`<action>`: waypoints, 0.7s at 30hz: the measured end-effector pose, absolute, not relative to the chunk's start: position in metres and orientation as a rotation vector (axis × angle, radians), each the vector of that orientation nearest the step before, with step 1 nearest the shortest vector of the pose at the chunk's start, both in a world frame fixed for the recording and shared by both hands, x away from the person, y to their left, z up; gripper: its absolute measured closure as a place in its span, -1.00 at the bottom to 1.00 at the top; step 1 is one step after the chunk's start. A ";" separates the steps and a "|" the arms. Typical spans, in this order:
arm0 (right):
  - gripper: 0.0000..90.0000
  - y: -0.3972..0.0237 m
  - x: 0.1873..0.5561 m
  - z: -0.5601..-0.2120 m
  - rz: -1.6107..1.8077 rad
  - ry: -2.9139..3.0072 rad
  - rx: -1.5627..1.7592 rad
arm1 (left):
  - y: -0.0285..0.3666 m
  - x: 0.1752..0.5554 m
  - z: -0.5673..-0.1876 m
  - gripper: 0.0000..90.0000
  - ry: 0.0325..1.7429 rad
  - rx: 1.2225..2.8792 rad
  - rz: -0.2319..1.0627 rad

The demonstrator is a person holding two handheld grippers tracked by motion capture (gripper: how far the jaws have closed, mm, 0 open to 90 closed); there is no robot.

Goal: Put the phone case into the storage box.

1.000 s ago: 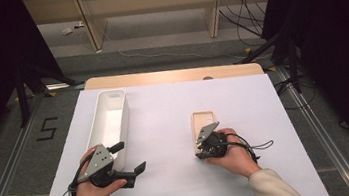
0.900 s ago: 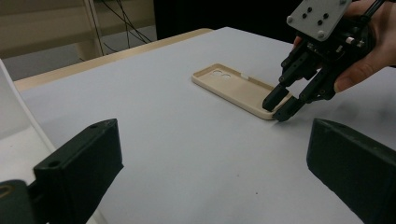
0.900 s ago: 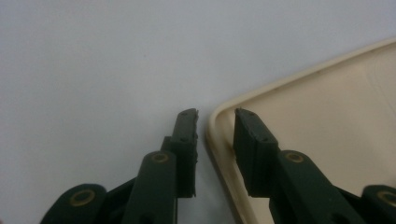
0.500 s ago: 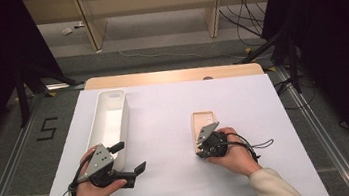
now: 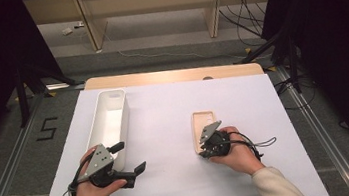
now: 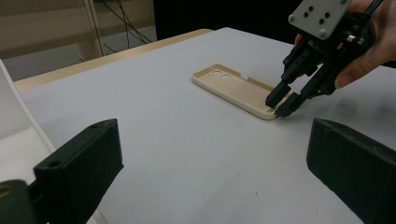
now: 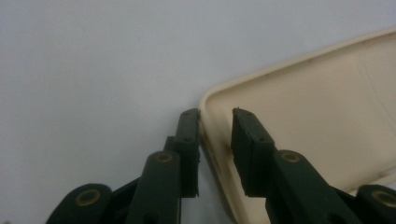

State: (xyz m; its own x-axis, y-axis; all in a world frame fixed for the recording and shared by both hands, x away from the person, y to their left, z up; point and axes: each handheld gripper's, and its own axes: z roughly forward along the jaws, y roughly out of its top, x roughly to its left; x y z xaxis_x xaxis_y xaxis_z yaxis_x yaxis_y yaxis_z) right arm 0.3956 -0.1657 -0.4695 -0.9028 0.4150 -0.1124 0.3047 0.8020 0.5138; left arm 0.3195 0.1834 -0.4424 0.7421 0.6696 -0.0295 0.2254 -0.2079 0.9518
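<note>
My right tongs [image 7: 215, 114] straddle the case's [image 7: 322, 112] near rim, not yet clenched; left tongs [image 6: 210, 163] gape idle, so lifting remains.

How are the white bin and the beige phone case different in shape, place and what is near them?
The bin is white, deep and long; the case is beige, shallow and shorter. The bin lies at the left of the table, the case nearer the middle. The right gripper straddles the case's rim; the left gripper stays beside the bin. Both lie open side up.
</note>
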 end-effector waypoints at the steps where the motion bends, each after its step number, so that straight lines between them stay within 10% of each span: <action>1: 0.62 -0.166 0.396 -0.469 0.736 2.774 0.558 | 0.183 0.320 -0.442 -0.94 0.704 1.774 0.475; 21: 0.61 -0.159 0.399 -0.459 0.420 2.876 0.362 | 0.183 0.319 -0.442 -0.93 0.721 1.773 0.476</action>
State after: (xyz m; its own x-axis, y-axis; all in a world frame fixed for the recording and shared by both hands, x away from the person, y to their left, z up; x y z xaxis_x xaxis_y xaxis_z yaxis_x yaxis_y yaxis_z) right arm 0.3995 -0.1588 -0.4592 -0.9474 0.2700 -0.1718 0.2097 0.9292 0.3042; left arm 0.3185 0.1830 -0.4421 0.7331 0.6793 -0.0349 0.2354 -0.2052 0.9500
